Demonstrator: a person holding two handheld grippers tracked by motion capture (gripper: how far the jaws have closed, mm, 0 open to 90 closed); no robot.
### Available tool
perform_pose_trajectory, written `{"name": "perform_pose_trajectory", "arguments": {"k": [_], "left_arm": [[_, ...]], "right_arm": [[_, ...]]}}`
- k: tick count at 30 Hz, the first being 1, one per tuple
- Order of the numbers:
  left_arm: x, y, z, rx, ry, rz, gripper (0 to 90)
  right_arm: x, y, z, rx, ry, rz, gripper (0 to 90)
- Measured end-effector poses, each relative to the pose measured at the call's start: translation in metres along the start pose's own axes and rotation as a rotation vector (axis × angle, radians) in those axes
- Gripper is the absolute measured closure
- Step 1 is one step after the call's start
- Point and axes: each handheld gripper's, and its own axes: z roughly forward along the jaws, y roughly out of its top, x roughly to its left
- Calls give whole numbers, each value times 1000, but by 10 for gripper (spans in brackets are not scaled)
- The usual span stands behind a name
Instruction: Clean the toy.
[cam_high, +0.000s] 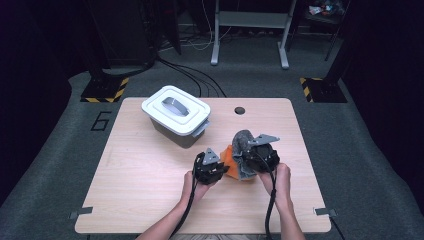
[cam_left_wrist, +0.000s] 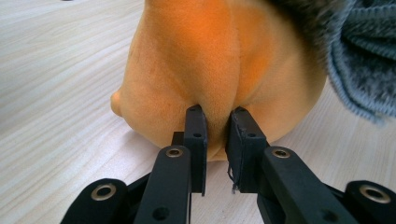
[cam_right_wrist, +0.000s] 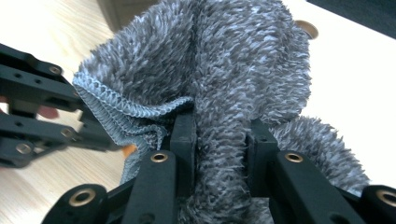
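An orange plush toy (cam_high: 231, 156) (cam_left_wrist: 219, 60) lies on the wooden table (cam_high: 150, 180), partly under a fluffy grey cloth (cam_high: 243, 145) (cam_right_wrist: 224, 70). My left gripper (cam_high: 216, 165) (cam_left_wrist: 218, 116) is shut on a fold of the orange plush at its near side. My right gripper (cam_high: 257, 155) (cam_right_wrist: 219, 126) is shut on a bunch of the grey cloth, lifted a little over the plush. In the right gripper view the left gripper (cam_right_wrist: 37, 116) shows at the left edge. The plush's far side is hidden by the cloth.
A grey bin with a white lid (cam_high: 176, 115) stands at the back left of the table. A round cable hole (cam_high: 240, 110) sits near the far edge. Bare tabletop lies to the left and along the front.
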Motion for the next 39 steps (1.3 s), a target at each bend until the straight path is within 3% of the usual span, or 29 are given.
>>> {"name": "perform_pose_trajectory", "arguments": {"k": [8, 16, 23, 31, 34, 39], "left_arm": [[1, 0, 0, -2, 1, -3, 788], [1, -1, 0, -1, -1, -5, 786], [1, -1, 0, -3, 0, -3, 784], [1, -3, 0, -2, 1, -6, 782], [1, -3, -1, -5, 6, -10, 780], [3, -5, -1, -10, 5, -18, 776]], "right_arm": [[-25, -24, -3, 12, -35, 78, 694], [-43, -48, 5, 44, -55, 166, 694], [-54, -66, 29, 122, -70, 220, 693], [-58, -80, 50, 187, -63, 226, 692], [-59, -79, 45, 179, -70, 234, 693], [-57, -66, 13, 101, -124, 220, 697]]}}
